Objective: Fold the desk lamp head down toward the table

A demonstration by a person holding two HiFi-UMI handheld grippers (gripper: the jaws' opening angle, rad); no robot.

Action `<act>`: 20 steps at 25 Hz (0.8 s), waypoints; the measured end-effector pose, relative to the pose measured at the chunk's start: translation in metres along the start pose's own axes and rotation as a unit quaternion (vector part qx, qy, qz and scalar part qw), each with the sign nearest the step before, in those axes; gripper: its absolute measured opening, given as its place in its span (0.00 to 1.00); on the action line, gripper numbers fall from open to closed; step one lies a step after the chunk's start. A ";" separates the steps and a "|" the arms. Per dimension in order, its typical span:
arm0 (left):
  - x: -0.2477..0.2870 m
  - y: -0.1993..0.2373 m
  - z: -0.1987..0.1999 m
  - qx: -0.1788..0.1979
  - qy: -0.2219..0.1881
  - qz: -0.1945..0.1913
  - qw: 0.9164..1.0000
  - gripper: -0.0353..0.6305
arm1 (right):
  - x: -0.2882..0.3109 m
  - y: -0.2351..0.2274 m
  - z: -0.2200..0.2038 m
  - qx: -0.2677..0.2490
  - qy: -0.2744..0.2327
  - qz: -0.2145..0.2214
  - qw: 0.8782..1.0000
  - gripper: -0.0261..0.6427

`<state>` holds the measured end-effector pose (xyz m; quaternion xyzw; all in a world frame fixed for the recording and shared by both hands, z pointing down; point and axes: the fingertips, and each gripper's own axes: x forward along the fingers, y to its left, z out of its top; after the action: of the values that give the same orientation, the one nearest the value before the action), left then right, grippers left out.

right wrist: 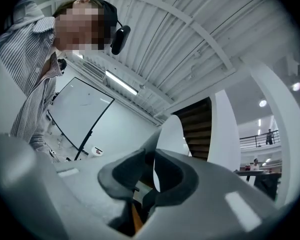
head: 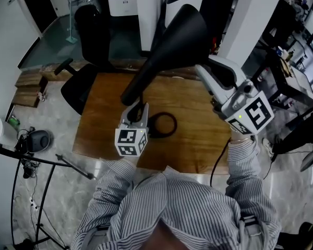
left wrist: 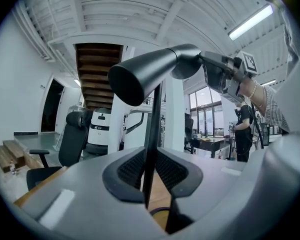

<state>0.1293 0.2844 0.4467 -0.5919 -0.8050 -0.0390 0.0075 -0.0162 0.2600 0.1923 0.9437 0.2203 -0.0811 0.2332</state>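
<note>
The black cone-shaped lamp head [head: 169, 51] stands raised well above the brown wooden table [head: 198, 139], at about 1 o'clock from the left gripper [head: 137, 112]. That gripper's jaws are pinched close on the thin black stem [left wrist: 152, 129], with the black ring base [head: 163, 124] at its 3 o'clock. The right gripper [head: 204, 71], at 3 o'clock of the lamp head, has its jaws part-way closed around the head's rounded rear end. The likeliest trouble is the ring base lifting or skating across the table if the right gripper presses down harder than the hinge gives. A pinch on so slim a rod could let it twist or slide. The head's rear looks smooth and curved, so the right pads may slip off mid-swing. Pushing off the hinge's line might flex the stem rather than fold the head.
</note>
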 end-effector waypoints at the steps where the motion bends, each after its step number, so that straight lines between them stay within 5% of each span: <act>1: 0.000 0.000 0.000 0.000 -0.001 0.001 1.000 0.15 | -0.001 0.000 -0.001 0.001 0.000 -0.001 1.000 0.13; 20: 0.000 0.005 0.001 -0.015 -0.003 0.006 1.000 0.15 | -0.040 -0.001 -0.074 0.100 0.021 -0.072 0.992 0.13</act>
<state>0.1338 0.2862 0.4464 -0.5965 -0.8011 -0.0493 -0.0036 -0.0487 0.2808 0.2670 0.9454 0.2833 -0.0992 0.1267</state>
